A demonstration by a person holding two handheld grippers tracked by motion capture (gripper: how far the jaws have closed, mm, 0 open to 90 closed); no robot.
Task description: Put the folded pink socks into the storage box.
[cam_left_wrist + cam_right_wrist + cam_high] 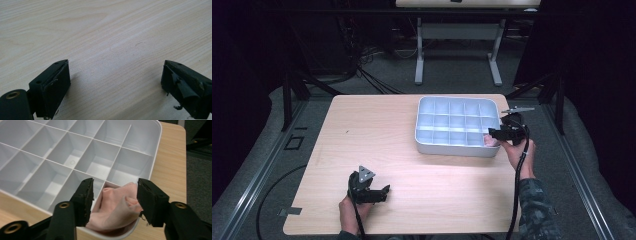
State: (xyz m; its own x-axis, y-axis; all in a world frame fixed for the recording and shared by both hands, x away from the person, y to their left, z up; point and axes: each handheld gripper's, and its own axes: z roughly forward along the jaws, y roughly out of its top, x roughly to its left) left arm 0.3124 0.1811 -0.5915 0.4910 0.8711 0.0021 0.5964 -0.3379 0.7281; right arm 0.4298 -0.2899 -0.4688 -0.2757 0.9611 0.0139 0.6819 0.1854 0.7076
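Two grippers show from above: the left gripper rests on the pale wooden table, well apart from the white plastic compartment tray, where the right gripper reaches.

Left gripper view: jaws spread over bare wood.

Right gripper view: jaws parted, straddling a crumpled pink cloth in the tray's near corner compartment.

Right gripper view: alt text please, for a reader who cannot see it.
The right gripper has its black jaws apart on either side of a pink cloth lying in the corner compartment of a white divided tray on a wooden table.
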